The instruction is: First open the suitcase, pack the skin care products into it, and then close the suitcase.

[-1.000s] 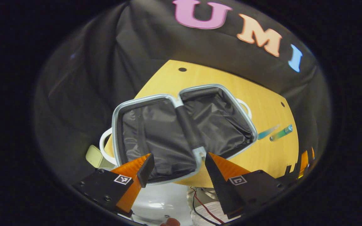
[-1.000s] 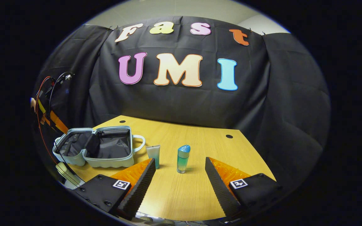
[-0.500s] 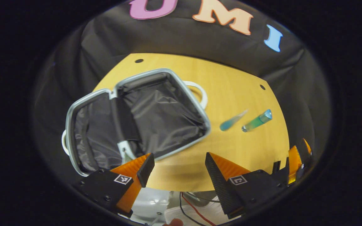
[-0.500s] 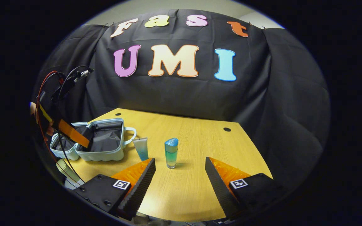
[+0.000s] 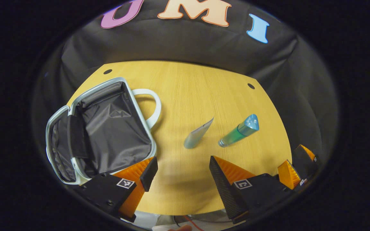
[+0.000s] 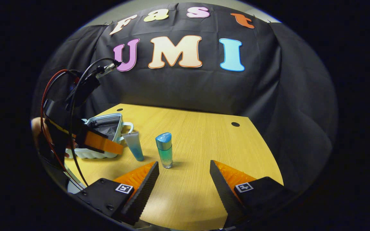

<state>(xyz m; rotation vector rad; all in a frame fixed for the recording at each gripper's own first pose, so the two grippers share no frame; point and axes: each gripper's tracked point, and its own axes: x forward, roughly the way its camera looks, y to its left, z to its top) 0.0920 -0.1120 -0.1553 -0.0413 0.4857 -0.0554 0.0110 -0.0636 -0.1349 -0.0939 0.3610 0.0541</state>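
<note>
- Two grippers are hovering over the table, each with its jaws spread wide and nothing between them.
- Left gripper, in the left gripper view, is hanging above the table's near edge, just right of the suitcase.
- Suitcase is lying open at the table's left end, both halves showing dark lining, a white handle sticking out toward the middle.
- Tube and bottle are standing on the bare wood right of the suitcase, apart from each other and outside the case.
- Right gripper, in the right gripper view, is sitting low near the table's front, with the bottle just ahead of its left finger.
- Tube is standing cap down between the bottle and the suitcase in that view.
- Left gripper is showing there too, partly covering the suitcase; red and black cables are looping off it, and a hand seems to be holding it, though the edge is too dim to be sure.
</note>
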